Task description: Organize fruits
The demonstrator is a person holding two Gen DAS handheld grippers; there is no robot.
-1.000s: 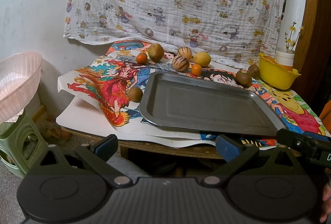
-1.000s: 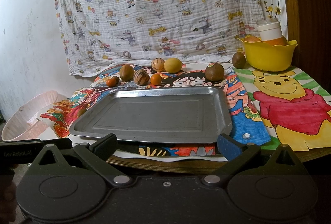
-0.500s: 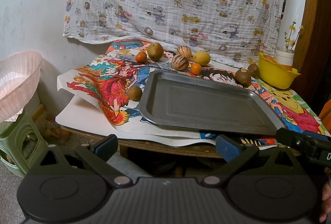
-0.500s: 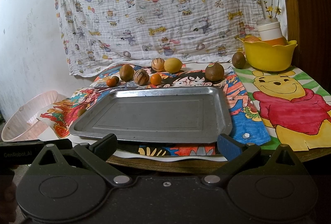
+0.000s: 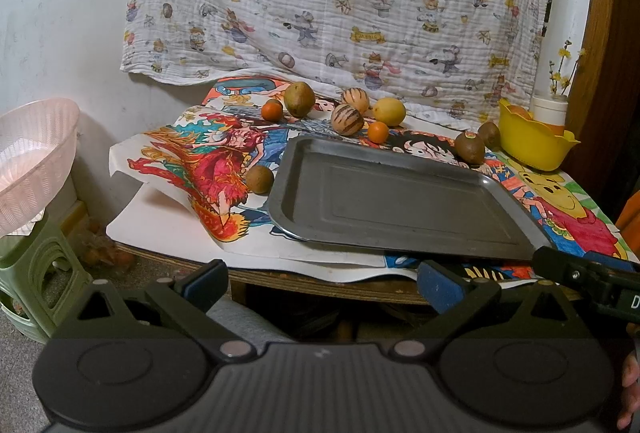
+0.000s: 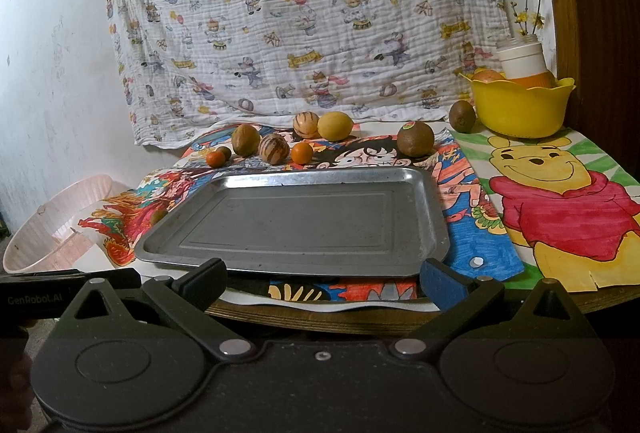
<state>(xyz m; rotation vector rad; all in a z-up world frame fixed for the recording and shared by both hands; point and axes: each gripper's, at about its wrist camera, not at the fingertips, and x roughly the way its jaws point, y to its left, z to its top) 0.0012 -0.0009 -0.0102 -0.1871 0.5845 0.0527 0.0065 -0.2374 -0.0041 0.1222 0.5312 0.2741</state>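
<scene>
A grey metal tray (image 5: pixel 404 209) (image 6: pixel 304 221) lies bare on the table's cartoon drawings. Behind it sit several fruits: two small oranges (image 6: pixel 301 153), two striped round fruits (image 6: pixel 273 149), a yellow lemon (image 6: pixel 335 126), a greenish-brown fruit (image 5: pixel 299 99) and brown kiwis (image 6: pixel 415 139). One brown fruit (image 5: pixel 259 179) rests by the tray's left edge. My left gripper (image 5: pixel 320 285) hangs open in front of the table edge, holding nothing. My right gripper (image 6: pixel 322 283) is also open and bare, just short of the tray's near rim.
A yellow bowl (image 6: pixel 520 107) with fruit and a white jar (image 6: pixel 520 59) stand at the back right. A pink basket (image 5: pixel 32 161) sits on a green stool (image 5: pixel 36 273) left of the table. A patterned cloth (image 6: pixel 304 13) hangs behind.
</scene>
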